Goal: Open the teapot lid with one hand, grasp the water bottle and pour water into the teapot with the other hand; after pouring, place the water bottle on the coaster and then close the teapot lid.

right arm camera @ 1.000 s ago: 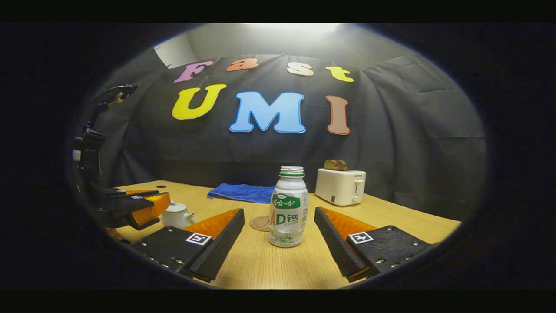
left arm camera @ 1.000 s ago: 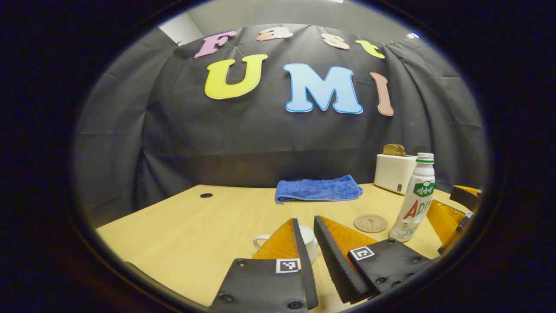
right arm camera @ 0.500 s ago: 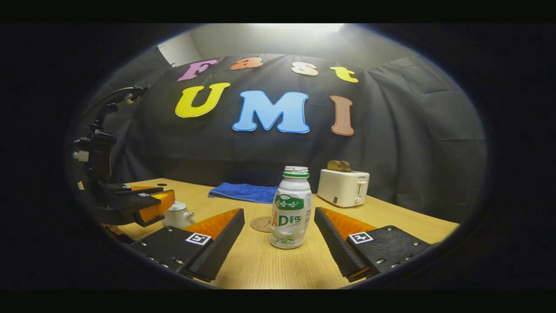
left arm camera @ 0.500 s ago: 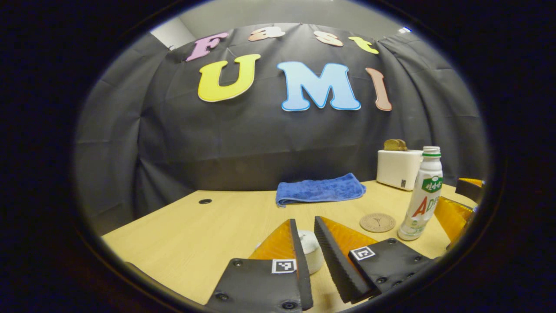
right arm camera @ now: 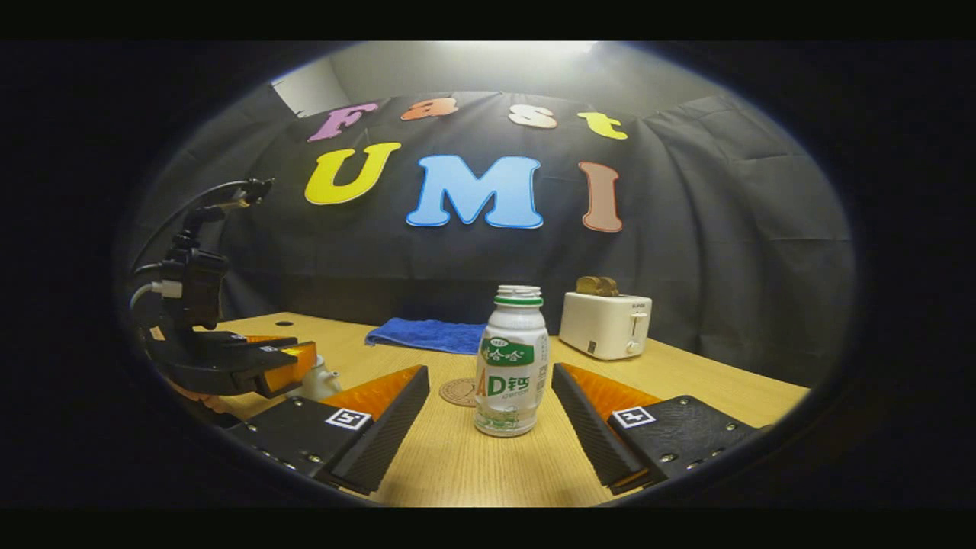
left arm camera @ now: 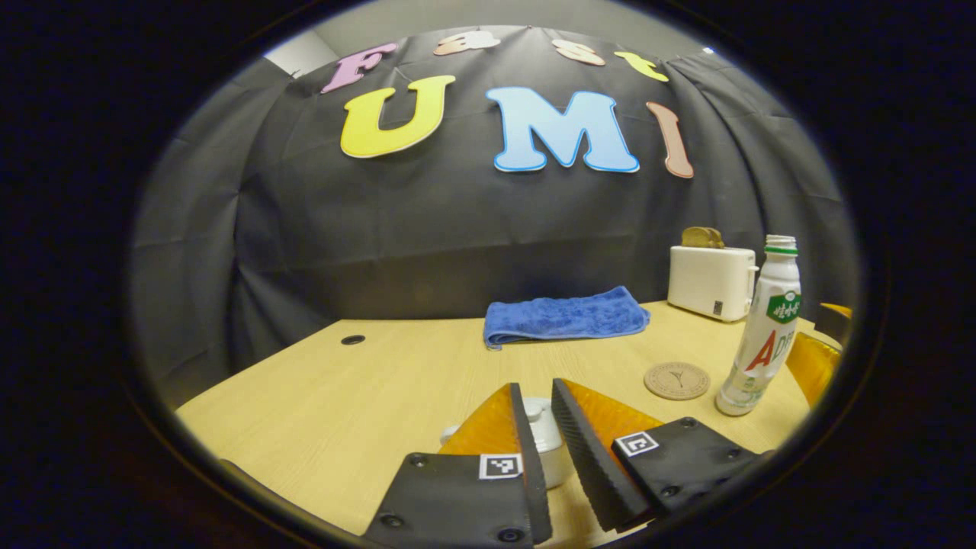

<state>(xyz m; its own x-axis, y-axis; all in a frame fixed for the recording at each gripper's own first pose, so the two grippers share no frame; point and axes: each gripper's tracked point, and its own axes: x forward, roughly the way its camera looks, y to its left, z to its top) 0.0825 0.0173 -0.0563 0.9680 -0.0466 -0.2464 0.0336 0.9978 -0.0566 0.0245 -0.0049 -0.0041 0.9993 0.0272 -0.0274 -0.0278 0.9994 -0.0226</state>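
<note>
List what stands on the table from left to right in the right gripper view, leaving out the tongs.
teapot → blue towel → coaster → water bottle → toaster

Tongs [right arm camera: 488, 415]: black screwed mounts, square coded tags, ridged faces.

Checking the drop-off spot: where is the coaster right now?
In the left gripper view the coaster lies flat on the table, just left of the water bottle and in front of the blue towel.
</note>
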